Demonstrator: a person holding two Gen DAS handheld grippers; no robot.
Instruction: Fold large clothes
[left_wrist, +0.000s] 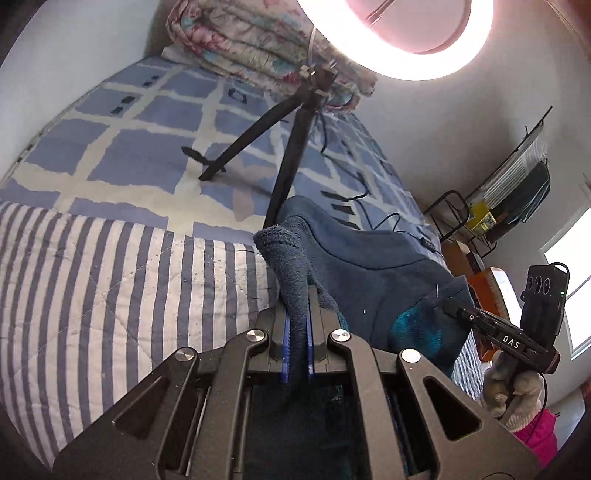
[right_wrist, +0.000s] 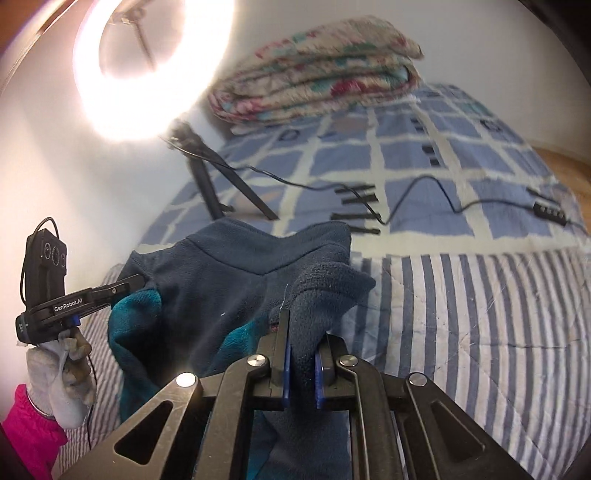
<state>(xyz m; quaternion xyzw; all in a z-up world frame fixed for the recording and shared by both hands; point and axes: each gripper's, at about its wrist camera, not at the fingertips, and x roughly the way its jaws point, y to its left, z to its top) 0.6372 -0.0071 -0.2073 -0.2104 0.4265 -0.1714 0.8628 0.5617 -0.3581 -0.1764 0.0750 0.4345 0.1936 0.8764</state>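
A dark blue fleece garment (left_wrist: 369, 266) with a teal lining hangs stretched between my two grippers above the bed; it also shows in the right wrist view (right_wrist: 229, 280). My left gripper (left_wrist: 298, 295) is shut on a bunched edge of the fleece. In the right wrist view it (right_wrist: 140, 282) pinches the far corner at the left. My right gripper (right_wrist: 303, 332) is shut on another thick fold of the fleece. In the left wrist view it (left_wrist: 448, 306) grips the garment's corner at the right.
A striped quilt (left_wrist: 110, 295) covers the near bed, over a blue checked sheet (right_wrist: 424, 162). A ring light (left_wrist: 399, 37) on a black tripod (left_wrist: 288, 158) stands on the bed, its cable (right_wrist: 424, 192) trailing. A folded floral blanket (right_wrist: 317, 74) lies at the head.
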